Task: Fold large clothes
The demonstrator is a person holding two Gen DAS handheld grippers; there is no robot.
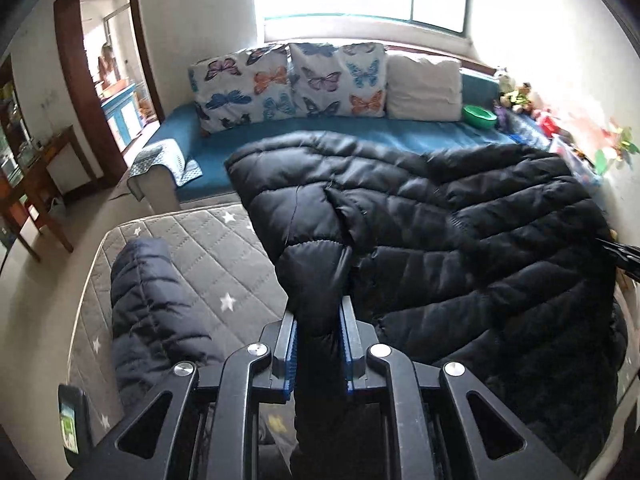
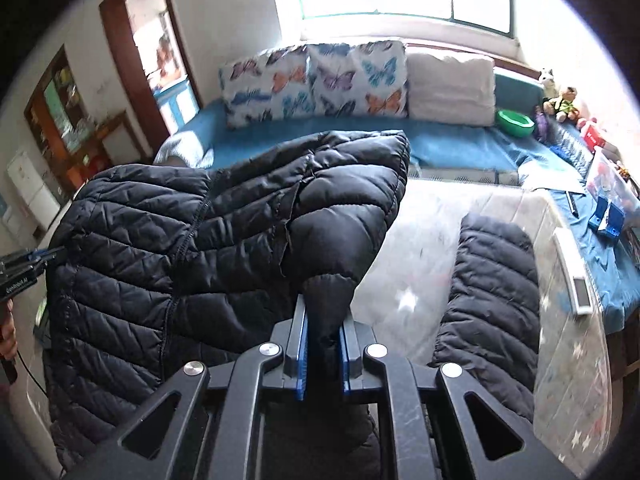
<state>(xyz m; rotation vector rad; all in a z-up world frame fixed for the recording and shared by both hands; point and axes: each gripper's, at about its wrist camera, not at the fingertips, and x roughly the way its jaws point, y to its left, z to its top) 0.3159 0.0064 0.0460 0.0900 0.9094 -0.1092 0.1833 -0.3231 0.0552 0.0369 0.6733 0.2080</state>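
**Above the mattress, the jacket is up and the fold is only starting**

Over the grey star-print mattress, the black puffer jacket hangs lifted, gripped at two spots along its near edge. The left tongs are clenched on a thick wad of quilted fabric, blue pads pressing it from both sides. The right tongs bite a matching bunch, squeezed down to a narrow neck between the pads. From the right wrist view the left tongs show at the jacket's far left edge, so the garment is stretched between the two grips.

One sleeve lies flat on the mattress left of the lifted body; in the right view a sleeve rests on the mattress to the right. So the sleeves aren't tucked in, and no crease has been laid down yet.

My read: this is early. The hold is secured, the body is airborne, but carrying it over, laying it flat, bringing the sleeves in and halving the bundle all remain. Beyond the mattress, the blue sofa is not involved.
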